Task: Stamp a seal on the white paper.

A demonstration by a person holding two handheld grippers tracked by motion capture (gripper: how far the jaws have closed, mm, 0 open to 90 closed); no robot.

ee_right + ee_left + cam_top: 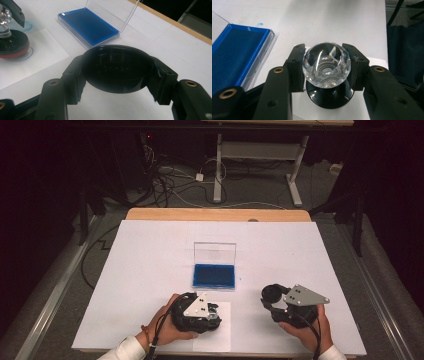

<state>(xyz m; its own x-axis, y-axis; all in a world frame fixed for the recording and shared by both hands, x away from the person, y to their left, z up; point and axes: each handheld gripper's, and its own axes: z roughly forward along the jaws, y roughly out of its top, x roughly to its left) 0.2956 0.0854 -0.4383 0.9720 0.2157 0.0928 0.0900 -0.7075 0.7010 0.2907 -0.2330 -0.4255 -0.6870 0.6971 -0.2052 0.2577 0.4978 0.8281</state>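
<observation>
Pinching a clear faceted crystal knob (pixel 326 65) from both sides, the left gripper (pixel 326 67) is holding a stamp at the center of the left gripper view, its 2 black jaws pressing on the knob while the round black stamp base (pixel 329 96) is sitting just below on a white paper sheet (pixel 37 62). In the high view this gripper is resting at the lower center of the frame, over the paper. The right gripper (pixel 117 71) is clamping a round black cap (pixel 117 67) at the center of its own view, and is sitting at the lower right of the high view. An open blue ink pad (pixel 214 276), its clear lid standing upright, is lying at the middle of the high view on the white table cover (pixel 310 255). Judging by looks, the knob is hard, smooth and slippery, possibly brittle, so gripping across its widest facets seems wisest. The stamp looks light but rigid. The cap appears stiff, thin-walled and light; holding it across its rim seems best.
</observation>
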